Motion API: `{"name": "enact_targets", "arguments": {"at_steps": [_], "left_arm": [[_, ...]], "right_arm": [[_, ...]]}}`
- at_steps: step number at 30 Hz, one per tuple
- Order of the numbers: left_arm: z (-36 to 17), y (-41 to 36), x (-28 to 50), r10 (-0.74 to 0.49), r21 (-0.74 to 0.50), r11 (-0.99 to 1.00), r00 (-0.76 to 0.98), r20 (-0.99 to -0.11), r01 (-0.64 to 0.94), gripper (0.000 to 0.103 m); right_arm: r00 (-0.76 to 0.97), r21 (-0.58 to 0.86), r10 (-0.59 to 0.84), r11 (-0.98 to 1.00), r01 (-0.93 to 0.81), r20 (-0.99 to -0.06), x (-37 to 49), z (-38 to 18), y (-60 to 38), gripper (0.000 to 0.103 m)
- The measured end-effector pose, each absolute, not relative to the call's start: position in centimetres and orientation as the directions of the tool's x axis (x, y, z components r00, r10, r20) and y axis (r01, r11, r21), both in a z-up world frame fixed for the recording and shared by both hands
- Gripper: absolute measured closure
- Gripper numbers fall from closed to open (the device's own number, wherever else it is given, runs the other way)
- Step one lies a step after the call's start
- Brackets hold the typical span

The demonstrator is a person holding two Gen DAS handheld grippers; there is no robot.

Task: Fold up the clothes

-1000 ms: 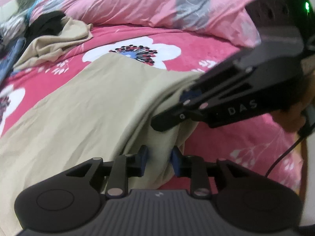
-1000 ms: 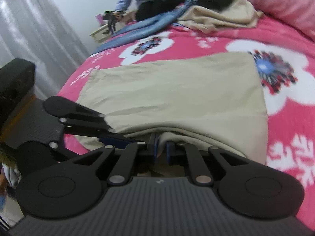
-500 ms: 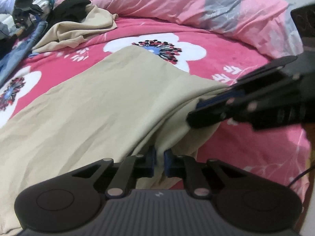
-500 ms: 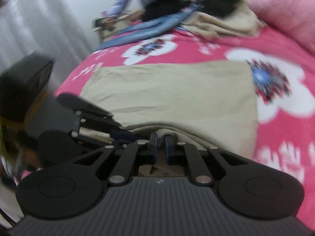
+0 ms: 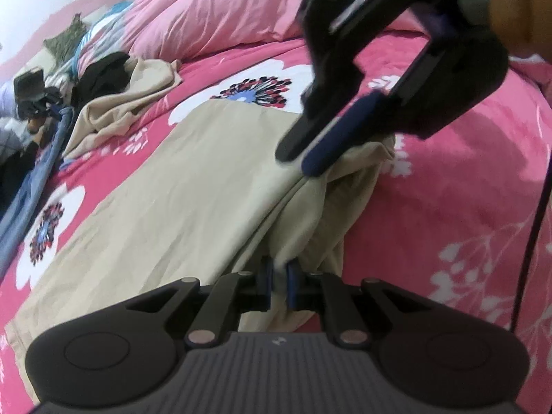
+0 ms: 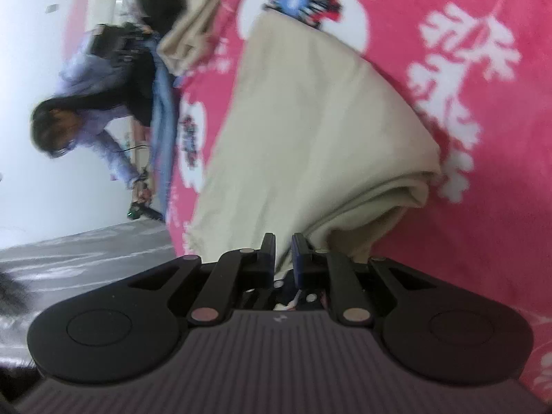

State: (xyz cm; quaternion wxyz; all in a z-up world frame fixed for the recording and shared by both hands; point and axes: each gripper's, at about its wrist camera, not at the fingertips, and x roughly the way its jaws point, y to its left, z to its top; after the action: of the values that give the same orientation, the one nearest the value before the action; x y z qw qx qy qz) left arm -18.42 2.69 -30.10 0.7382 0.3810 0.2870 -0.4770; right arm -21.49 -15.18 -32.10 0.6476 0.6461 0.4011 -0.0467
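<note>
Pink bedding with white flowers [image 5: 448, 179] covered the bed, and a pale pink duvet [image 5: 220, 13] lay bunched along its far side. Across the middle lay the beige garment [image 5: 165, 214], mostly flat, its near edge lifted and gathered into folds. Beyond it sat a heap of other clothes [image 5: 114, 96], beige and black, with a blue garment [image 5: 38, 172] trailing beside them. In the right wrist view another person [image 6: 100, 124] bent over at the bed's far edge. The right gripper [image 5: 303, 158] reached in from above, its jaws nearly together and pinching the raised beige edge. The left gripper [image 5: 277, 284], lower and nearer, had its blue pads [image 5: 292, 286] pressed on a fold of the same garment.
</note>
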Motion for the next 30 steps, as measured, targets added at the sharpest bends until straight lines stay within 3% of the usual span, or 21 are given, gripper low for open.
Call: {"name": "enact_targets", "arguments": {"at_steps": [15,22,30], "left_arm": [[-30.6,3.1,-18.8,-0.509,0.323,0.201,0.380,-0.772,0.925,0.093],[-30.9,3.7,-19.6,-0.532,0.363,0.155,0.388,-0.753,0.919,0.093],[-31.1,4.2,-20.1,-0.552,0.397,0.123,0.395,-0.734,0.910,0.092]], "right_arm": [[0.570,0.711,0.515,0.115,0.694,-0.640,-20.5,-35.1,-14.1,0.091],[0.559,0.685,0.533,0.055,0.726,-0.635,-20.3,-35.7,-14.4,0.079],[0.532,0.649,0.542,0.032,0.760,-0.650,-20.4,-35.8,-14.1,0.078]]}}
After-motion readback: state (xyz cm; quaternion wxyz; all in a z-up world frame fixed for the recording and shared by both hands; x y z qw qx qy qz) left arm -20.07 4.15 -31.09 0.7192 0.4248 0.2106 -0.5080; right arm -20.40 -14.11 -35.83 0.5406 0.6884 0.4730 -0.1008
